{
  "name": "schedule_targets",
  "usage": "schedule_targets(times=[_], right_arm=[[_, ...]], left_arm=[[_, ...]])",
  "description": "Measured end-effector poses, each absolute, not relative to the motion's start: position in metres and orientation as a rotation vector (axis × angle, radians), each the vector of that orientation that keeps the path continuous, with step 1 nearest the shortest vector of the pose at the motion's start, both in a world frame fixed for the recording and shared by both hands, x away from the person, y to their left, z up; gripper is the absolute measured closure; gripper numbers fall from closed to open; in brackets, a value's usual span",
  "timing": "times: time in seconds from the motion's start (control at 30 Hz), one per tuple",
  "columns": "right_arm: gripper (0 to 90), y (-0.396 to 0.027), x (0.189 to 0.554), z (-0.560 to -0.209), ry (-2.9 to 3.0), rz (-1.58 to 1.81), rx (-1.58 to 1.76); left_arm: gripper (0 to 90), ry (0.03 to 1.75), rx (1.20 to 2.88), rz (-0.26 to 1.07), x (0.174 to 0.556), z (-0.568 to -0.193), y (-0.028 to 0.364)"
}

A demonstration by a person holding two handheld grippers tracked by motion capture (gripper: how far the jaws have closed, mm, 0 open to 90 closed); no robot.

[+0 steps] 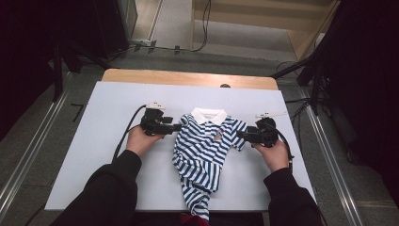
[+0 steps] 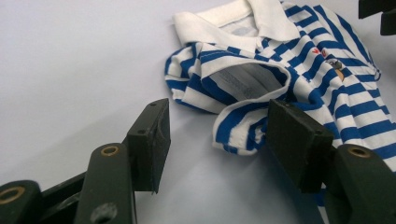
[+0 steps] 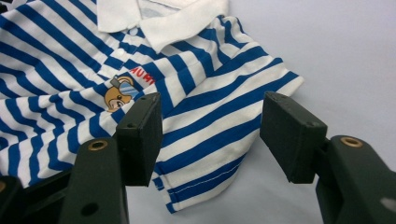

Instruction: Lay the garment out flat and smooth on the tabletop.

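A blue-and-white striped polo shirt [image 1: 204, 146] with a white collar [image 1: 208, 115] lies face up on the white table top [image 1: 117, 103], its lower part bunched and hanging over the near edge. My left gripper [image 1: 178, 126] lies at the shirt's left sleeve. In the left gripper view its jaws [image 2: 219, 140] stand open, with the crumpled sleeve [image 2: 238, 126] lying between them against the right-hand jaw. My right gripper [image 1: 240, 135] is at the other sleeve. Its jaws [image 3: 212, 135] stand open over that flat sleeve [image 3: 224, 102], beside a small bear emblem [image 3: 119, 91].
The white top rests on a wooden table [image 1: 188, 77] whose far edge shows. Bare white surface lies left and right of the shirt. Black stands [image 1: 310, 70] and cables [image 1: 202, 42] are on the floor beyond, and metal rails [image 1: 28, 150] run along both sides.
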State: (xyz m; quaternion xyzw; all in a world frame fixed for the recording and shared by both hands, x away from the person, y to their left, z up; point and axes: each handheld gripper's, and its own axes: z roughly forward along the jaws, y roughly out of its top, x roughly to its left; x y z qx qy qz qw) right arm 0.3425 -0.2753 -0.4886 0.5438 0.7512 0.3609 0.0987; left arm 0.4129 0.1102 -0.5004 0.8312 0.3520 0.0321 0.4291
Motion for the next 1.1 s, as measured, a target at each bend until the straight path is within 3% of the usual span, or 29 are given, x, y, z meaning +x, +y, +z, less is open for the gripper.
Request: schedule_targets(times=[0.23,0.5,0.63,0.87,1.1], right_arm=[[35.5,-0.277,0.352,-0.499,2.224,1.028,1.645],[37.0,-0.278,0.362,-0.511,2.230,0.980,1.685],[43.9,-0.274,0.362,-0.512,2.254,0.987,1.649],[68.0,-0.275,0.362,-0.512,2.256,1.005,1.680],[81.1,-0.275,0.367,-0.513,2.247,1.002,1.714]], left_arm=[[47.3,0.859,2.123,0.052,0.413,-0.512,0.096],[78.6,0.849,2.154,-0.051,0.408,-0.512,0.086],[85.5,0.899,2.112,-0.101,0.412,-0.505,0.096],[86.2,0.926,2.046,-0.089,0.415,-0.488,0.116],[88.4,0.947,1.991,-0.067,0.416,-0.477,0.136]])
